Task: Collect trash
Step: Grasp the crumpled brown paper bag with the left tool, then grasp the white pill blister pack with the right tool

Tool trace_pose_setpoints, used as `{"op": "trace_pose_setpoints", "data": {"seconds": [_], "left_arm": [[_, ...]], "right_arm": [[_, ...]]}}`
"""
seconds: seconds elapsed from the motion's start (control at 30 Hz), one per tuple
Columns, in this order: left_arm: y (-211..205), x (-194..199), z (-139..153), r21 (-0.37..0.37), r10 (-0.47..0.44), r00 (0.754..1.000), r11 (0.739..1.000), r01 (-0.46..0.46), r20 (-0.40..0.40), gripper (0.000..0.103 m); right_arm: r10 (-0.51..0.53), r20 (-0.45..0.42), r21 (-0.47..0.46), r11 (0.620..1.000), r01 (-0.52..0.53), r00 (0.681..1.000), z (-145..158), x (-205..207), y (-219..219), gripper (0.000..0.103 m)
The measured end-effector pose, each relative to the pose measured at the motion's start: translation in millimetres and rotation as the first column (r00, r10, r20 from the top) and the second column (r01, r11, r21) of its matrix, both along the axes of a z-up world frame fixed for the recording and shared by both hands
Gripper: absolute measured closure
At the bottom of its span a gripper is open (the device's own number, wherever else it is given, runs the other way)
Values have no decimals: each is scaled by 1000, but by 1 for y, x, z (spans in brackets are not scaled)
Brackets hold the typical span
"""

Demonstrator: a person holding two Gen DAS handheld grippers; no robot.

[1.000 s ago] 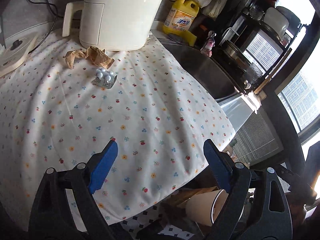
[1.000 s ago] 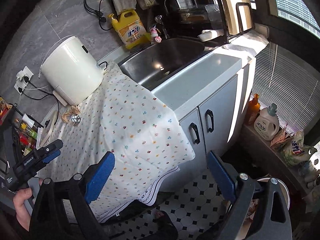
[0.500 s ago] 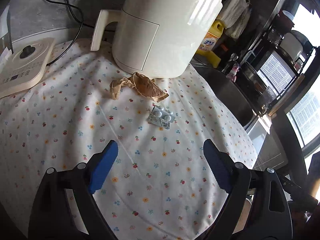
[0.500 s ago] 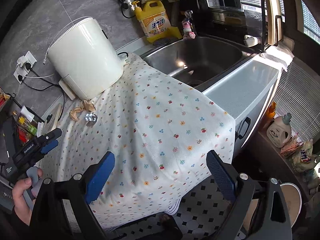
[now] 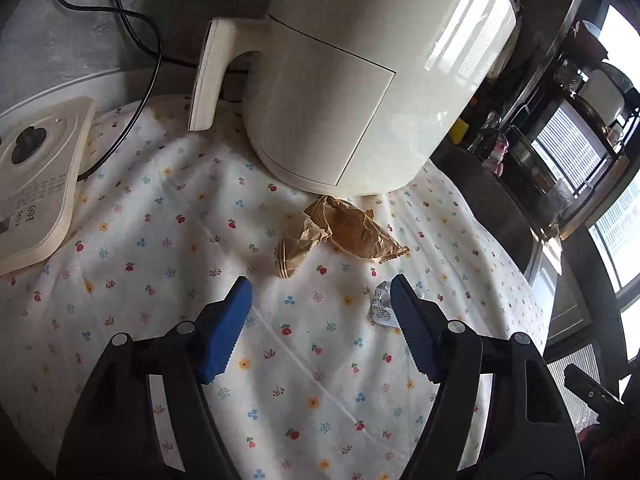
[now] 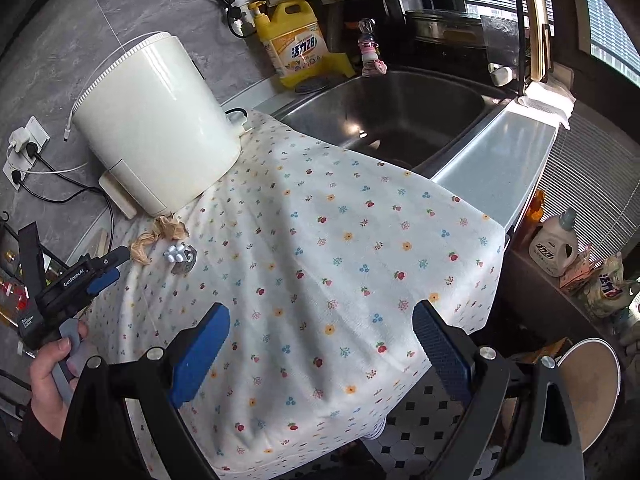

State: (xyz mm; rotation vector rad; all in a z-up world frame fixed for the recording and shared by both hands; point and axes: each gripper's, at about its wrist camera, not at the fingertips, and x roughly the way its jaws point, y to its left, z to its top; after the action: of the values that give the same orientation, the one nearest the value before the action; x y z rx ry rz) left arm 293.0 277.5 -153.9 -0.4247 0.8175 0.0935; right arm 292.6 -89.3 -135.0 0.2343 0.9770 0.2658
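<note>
A crumpled brown paper wrapper (image 5: 332, 236) lies on the flowered cloth (image 5: 168, 220) in front of a cream air fryer (image 5: 360, 72). It also shows in the right wrist view (image 6: 160, 234). A silver pill blister pack (image 5: 382, 308) lies beside it, partly hidden behind my left gripper's right finger; it also shows in the right wrist view (image 6: 180, 256). My left gripper (image 5: 322, 298) is open and empty, just short of the wrapper. My right gripper (image 6: 320, 322) is open and empty above the cloth's front part. The left gripper also shows in the right wrist view (image 6: 112, 266).
A cream appliance base (image 5: 36, 184) and a black cable (image 5: 136, 92) lie at the left. A steel sink (image 6: 404, 116), a yellow detergent jug (image 6: 296, 44) and a round bin (image 6: 588, 388) on the floor are to the right.
My left gripper has moved forward and down toward the wrapper and blister pack, which now sit right at its fingertips. My right gripper has swung in over the cloth.
</note>
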Motion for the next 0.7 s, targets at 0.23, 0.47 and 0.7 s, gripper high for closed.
{"op": "trace_pose_setpoints", "data": {"seconds": [0.23,0.47,0.7], "left_arm": [[12,24,-14,2,-10,1000,1000,10,-14,38],[18,31,-21,-30,-39,999,999,38,-26,88],[28,-4,-7,-32,-12,1000,999,13,17,89]], "right_arm": [[-29,-4,-38,999,29,1000,2,4,7,12],[7,-1,-62,998,-7,1000,3,9,25,12],[99,6,-64,993,-98,995,2,25,59,13]]}}
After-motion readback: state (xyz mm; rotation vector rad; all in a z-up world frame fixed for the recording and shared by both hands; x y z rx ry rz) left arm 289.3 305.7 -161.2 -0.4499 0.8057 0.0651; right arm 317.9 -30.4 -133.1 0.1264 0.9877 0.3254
